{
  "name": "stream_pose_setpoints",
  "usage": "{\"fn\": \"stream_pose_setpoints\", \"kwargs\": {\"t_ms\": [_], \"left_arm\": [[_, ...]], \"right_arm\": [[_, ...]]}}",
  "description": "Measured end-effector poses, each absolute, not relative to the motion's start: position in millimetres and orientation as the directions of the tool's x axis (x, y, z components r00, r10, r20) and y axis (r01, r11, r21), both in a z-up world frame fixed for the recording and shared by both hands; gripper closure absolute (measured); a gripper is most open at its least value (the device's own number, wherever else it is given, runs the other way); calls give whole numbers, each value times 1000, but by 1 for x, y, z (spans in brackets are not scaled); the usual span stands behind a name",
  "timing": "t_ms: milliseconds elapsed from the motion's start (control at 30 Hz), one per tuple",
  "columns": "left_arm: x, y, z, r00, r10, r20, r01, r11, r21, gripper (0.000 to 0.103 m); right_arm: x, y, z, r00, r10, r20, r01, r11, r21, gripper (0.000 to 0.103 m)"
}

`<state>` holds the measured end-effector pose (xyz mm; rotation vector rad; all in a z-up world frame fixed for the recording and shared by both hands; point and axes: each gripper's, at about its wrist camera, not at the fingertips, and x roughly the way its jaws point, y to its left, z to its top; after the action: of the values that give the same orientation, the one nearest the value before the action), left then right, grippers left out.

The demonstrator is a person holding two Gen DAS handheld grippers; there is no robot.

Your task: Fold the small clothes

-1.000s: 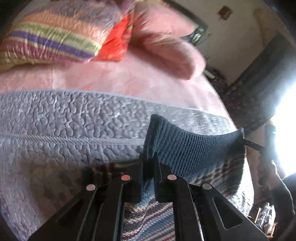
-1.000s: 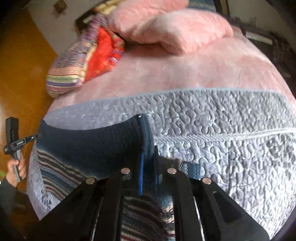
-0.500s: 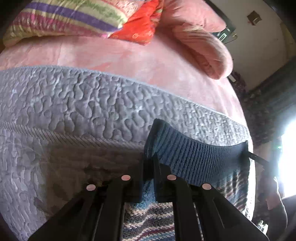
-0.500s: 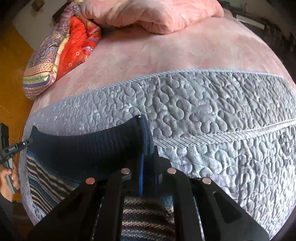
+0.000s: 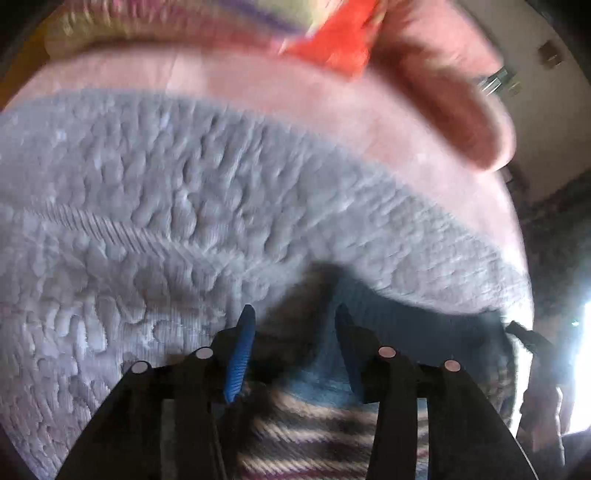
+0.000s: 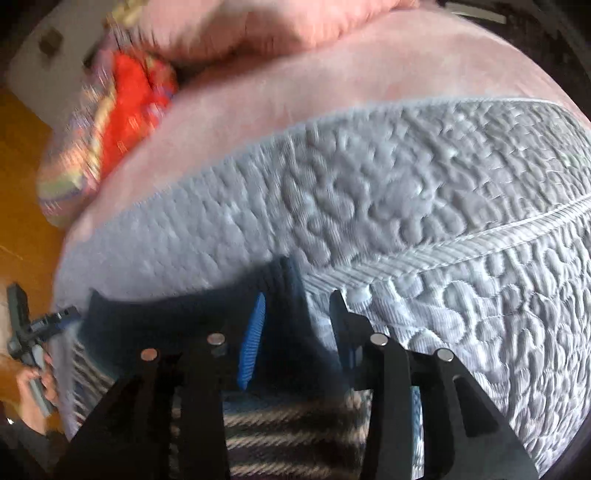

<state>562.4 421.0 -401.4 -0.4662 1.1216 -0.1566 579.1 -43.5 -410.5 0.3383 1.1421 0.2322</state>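
- Both views are blurred by motion.
- Left wrist view, bottom of the frame: the left claw [image 5: 293, 321] has its two black fingers spread wide, blue ribbed pads facing inward, pinching nothing.
- Between and beneath those fingers lies the knitted garment [image 5: 317, 417], with tan, dark and maroon stripes at the lower centre and a dark blue ribbed band above them.
- That blue band runs from the centre toward the right edge of the frame, so the garment's long axis lies left to right across the picture, resting on the grey quilted cover [image 5: 147, 229].
- Right wrist view, bottom of the frame: the right claw [image 6: 297, 310] is also spread apart, and a raised corner of the blue band stands between its fingers; contact with either pad cannot be told.
- Here the garment [image 6: 288, 424] stretches from the centre toward the lower left, where the other claw and a hand [image 6: 31, 384] show at the left edge.
- Farther up in both views the grey quilt [image 6: 424, 206] gives way to a pink blanket [image 5: 295, 96].
- At the top lie a pink pillow [image 6: 251, 29] and a striped cushion with a red panel [image 6: 122, 107].
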Motion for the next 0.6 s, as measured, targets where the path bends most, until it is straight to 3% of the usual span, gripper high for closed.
{"fn": "stream_pose_setpoints", "kwargs": {"t_ms": [100,233,267,300,367,433,467,600], "left_arm": [[549,400,-388,422,-532,-734,41,820,-570,58],[550,390,-425,323,-485,-813,-5,858,-514,61],[552,394,-435,315,-468,-826,-36,863,-503,81],[552,400,-444,316,-446,-837,-70,869,-490,97],[550,404,-445,319,-451,-834,-90,861,-501,98],[541,410,-429,353,-483,-801,-77,838,-540,90],[534,410,-421,368,-508,-778,-53,825,-563,84],[489,394,-399,328,-648,-687,115,750,-652,84]], "right_arm": [[560,-50,-400,392,473,-789,-45,867,497,66],[546,-51,-424,298,543,-785,-22,826,563,74],[546,-54,-433,289,528,-799,1,834,551,79],[547,-59,-443,283,500,-818,30,848,529,99],[547,-64,-447,279,497,-822,46,848,528,103],[544,-66,-437,290,521,-803,48,830,556,96],[538,-65,-426,298,553,-778,24,811,585,96],[512,-50,-411,252,653,-714,-55,746,663,96]]}}
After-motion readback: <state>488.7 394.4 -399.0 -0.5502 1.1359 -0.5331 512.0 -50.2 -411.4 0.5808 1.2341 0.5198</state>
